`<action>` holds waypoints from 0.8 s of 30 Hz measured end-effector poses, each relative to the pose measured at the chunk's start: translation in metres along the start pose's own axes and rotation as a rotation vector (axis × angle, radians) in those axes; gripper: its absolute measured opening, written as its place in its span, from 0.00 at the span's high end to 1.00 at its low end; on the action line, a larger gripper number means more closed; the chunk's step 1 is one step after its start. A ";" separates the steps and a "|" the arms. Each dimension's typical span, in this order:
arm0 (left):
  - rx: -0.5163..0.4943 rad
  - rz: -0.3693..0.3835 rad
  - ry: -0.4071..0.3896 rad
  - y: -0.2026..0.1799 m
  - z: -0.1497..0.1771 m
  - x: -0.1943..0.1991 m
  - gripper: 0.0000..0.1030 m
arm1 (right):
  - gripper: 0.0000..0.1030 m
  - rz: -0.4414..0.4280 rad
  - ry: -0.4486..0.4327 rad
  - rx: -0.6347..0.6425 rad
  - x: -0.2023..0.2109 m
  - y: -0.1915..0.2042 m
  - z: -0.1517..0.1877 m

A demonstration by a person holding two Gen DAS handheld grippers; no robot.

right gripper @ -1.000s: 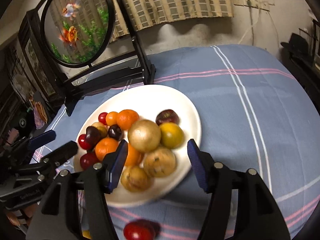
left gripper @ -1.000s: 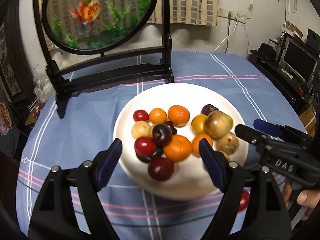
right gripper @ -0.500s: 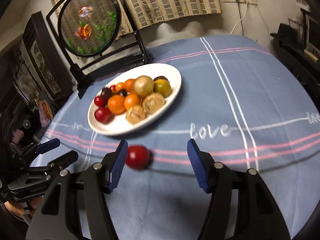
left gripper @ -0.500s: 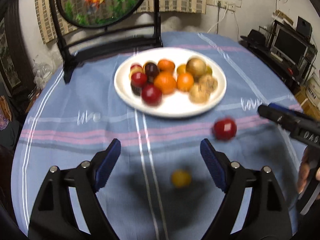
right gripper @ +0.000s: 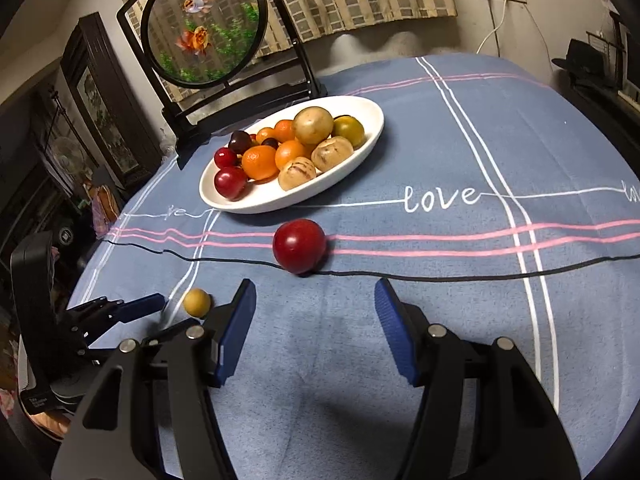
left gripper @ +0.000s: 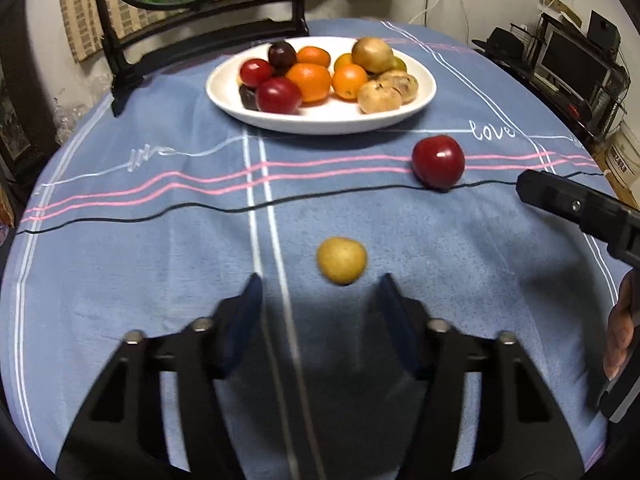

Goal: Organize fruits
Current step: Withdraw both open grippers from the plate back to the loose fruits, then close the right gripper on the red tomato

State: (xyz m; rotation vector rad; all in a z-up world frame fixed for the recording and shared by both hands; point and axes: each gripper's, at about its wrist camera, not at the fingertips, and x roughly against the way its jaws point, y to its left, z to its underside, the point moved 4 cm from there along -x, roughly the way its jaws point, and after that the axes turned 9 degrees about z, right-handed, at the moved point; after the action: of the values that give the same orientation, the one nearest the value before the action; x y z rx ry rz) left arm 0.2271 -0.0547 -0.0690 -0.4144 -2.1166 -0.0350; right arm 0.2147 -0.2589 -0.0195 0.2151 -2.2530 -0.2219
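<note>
- Left wrist view: the left gripper [left gripper: 318, 304] is being closed over the blue tablecloth [left gripper: 120, 280], its jaws narrowing with nothing between them yet; the small yellow fruit [left gripper: 341, 260] is lying just ahead of the fingertips, untouched.
- Further right in that view, the loose red fruit [left gripper: 438, 161] is resting on the cloth's black line, near the white plate [left gripper: 224, 92] of piled fruit, and one finger of the right gripper [left gripper: 576, 208] is being shown at the edge, with part of a hand [left gripper: 620, 332] below it.
- Right wrist view: at the far left the left gripper [right gripper: 160, 312] is being seen from the side, with the yellow fruit [right gripper: 196, 302] just beside its tip.
- Only in this view is the round fish screen [right gripper: 204, 32] being shown whole.
- Right of centre, the right gripper [right gripper: 316, 312] is being held moderately wide and empty, with the red fruit [right gripper: 299, 245] lying just beyond its fingertips, nearer the left one.
</note>
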 end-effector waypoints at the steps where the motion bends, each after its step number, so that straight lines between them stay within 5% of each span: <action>1: 0.008 0.020 0.015 0.000 0.000 -0.005 0.70 | 0.40 0.003 0.006 0.005 -0.002 0.001 0.000; 5: 0.016 0.061 -0.005 0.001 -0.002 -0.009 0.93 | 0.40 0.030 0.003 0.047 -0.006 0.009 -0.005; 8: 0.013 0.068 -0.005 0.001 -0.003 -0.011 0.94 | 0.40 0.067 0.011 0.130 -0.017 0.022 -0.012; 17: 0.036 0.094 0.012 0.005 -0.009 -0.013 0.94 | 0.40 0.216 0.066 0.317 -0.072 0.058 -0.021; 18: 0.044 0.100 0.014 0.006 -0.010 -0.013 0.93 | 0.47 0.223 0.068 0.311 -0.076 0.058 -0.022; 19: 0.054 0.111 0.017 0.007 -0.011 -0.013 0.91 | 0.58 0.219 0.087 0.298 -0.080 0.058 -0.022; 24: 0.074 0.150 0.023 0.004 -0.015 -0.014 0.72 | 0.59 0.185 0.111 0.249 -0.079 0.056 -0.026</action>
State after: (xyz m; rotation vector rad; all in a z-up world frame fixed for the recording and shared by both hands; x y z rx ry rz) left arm 0.2473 -0.0573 -0.0733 -0.5249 -2.0520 0.1242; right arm 0.2802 -0.1885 -0.0490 0.1446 -2.1706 0.1663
